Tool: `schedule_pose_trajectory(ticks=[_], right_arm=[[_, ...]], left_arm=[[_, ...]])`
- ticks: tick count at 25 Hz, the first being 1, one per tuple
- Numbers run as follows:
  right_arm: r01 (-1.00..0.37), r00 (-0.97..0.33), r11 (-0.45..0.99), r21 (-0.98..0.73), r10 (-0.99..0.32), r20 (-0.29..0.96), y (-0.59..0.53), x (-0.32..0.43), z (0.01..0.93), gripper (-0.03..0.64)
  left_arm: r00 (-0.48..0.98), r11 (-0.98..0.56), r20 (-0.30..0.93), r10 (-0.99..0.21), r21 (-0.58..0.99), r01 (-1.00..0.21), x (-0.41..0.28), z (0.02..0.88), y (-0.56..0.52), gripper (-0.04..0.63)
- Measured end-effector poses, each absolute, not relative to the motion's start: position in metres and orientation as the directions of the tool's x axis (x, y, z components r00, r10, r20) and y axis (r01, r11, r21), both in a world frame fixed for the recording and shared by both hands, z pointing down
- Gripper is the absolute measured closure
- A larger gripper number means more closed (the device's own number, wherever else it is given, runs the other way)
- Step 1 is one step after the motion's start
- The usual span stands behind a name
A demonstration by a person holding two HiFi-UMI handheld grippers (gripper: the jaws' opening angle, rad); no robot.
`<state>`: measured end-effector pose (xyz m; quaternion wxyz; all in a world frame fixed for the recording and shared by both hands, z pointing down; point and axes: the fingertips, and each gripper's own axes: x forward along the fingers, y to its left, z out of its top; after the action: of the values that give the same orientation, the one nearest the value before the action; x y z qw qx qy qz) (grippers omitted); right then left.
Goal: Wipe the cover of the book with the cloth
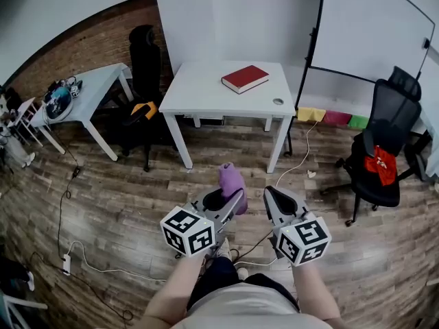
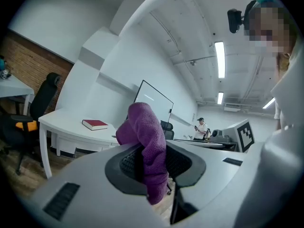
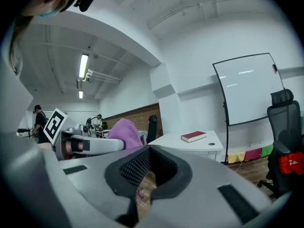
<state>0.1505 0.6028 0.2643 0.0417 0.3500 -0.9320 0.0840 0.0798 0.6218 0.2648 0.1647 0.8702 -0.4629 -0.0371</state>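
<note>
Left gripper (image 1: pixel 230 199) pinches a purple cloth (image 1: pixel 232 179) that sticks up past the jaws. Right gripper (image 1: pixel 276 199) is just beside it, jaws pressed together with nothing in them. Both hang over the wood floor (image 1: pixel 137 204), well apart from the white table (image 1: pixel 206 96). A red book (image 1: pixel 245 78) lies closed on it. One black chair (image 1: pixel 145 60) is left of the table, another (image 1: pixel 384 149) right, with a whiteboard (image 1: pixel 370 29) behind.

A dark wood-plank floor (image 1: pixel 123 204) runs to a white wall (image 1: pixel 260 19), with a red-brown brick stretch (image 1: pixel 75 46) at left. A white rectangular table (image 1: pixel 206 94) stands by the wall, with a black high-backed office chair (image 1: pixel 145 57) just beside it. A second black office chair (image 1: pixel 391 136) sits near a framed whiteboard (image 1: pixel 370 33). A pale side table (image 1: pixel 99 88) stands at left. Long tube lights (image 2: pixel 219 58) glow overhead.
</note>
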Motion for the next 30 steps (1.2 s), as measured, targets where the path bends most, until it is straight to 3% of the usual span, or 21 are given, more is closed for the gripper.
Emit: schedule_pose_trajectory(ticks=[12, 30], right_arm=[[-0.678, -0.735, 0.722, -0.141, -0.664, 0.137, 0.568, 0.146, 0.272, 0.594], [-0.704, -0.710, 0.693, -0.157, -0.689, 0.144, 0.385, 0.077, 0.267, 0.594]], left_arm=[[0.567, -0.512, 0.081, -0.820, 0.338, -0.790, 0.070, 0.272, 0.588, 0.488], [0.620, -0.565, 0.055, -0.783, 0.354, -0.745, 0.012, 0.260, 0.400, 0.488]])
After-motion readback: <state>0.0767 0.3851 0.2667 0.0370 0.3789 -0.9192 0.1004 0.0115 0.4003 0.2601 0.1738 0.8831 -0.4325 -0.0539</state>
